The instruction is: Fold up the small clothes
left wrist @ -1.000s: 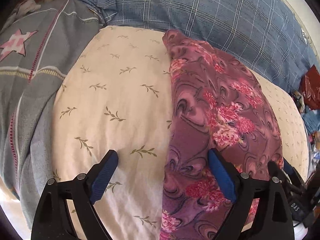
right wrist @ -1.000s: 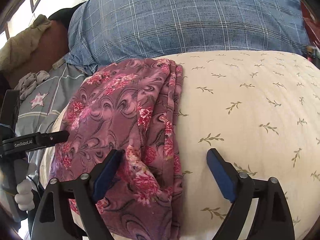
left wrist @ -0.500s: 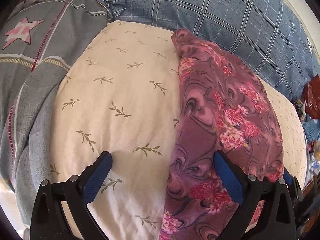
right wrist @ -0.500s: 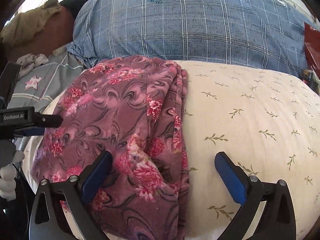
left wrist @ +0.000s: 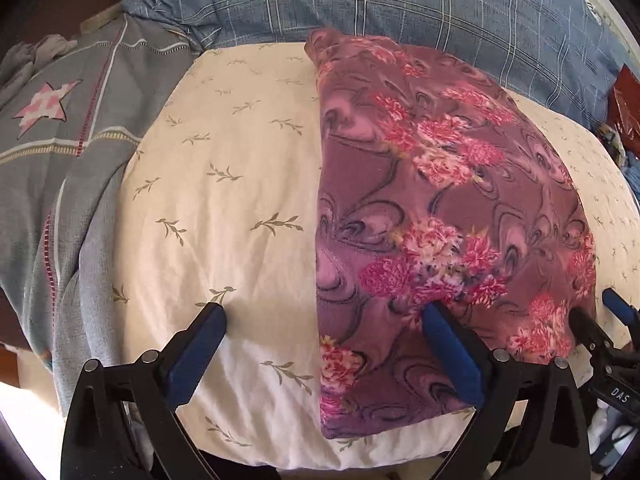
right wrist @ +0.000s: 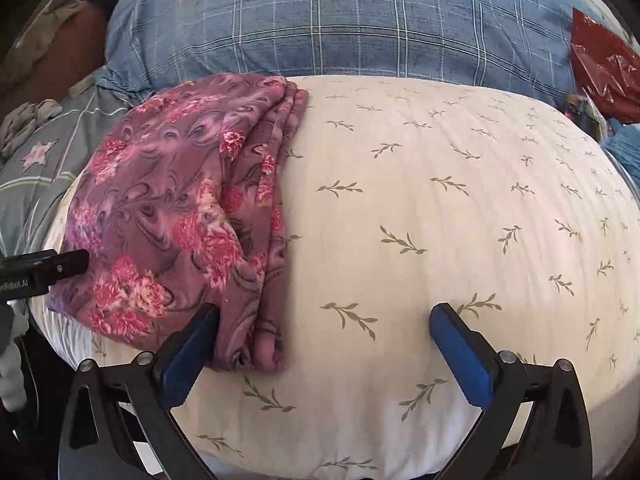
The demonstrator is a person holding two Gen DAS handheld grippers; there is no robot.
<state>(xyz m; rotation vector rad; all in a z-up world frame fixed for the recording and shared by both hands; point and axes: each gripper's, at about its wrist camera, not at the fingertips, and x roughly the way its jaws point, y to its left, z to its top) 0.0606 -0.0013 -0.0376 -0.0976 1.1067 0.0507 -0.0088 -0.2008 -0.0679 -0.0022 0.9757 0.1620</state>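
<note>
Both grippers have drawn back toward the near edge of the cream pillow [right wrist: 440, 240], and more of that edge now shows. The left gripper [left wrist: 324, 320] stands wide with nothing held, one finger over the folded floral cloth [left wrist: 440, 220]. The right gripper [right wrist: 324, 320] is likewise wide and empty beside the cloth's layered edge. Beyond lies the blue plaid pillow [right wrist: 340, 28], with a grey star blanket [left wrist: 60, 128] at the left.

The cream pillow [right wrist: 440, 220] is hiding part of its surface under the folded floral cloth [right wrist: 172, 216], while beyond it the blue checked pillow [right wrist: 340, 32] is running off the picture's top edge.
</note>
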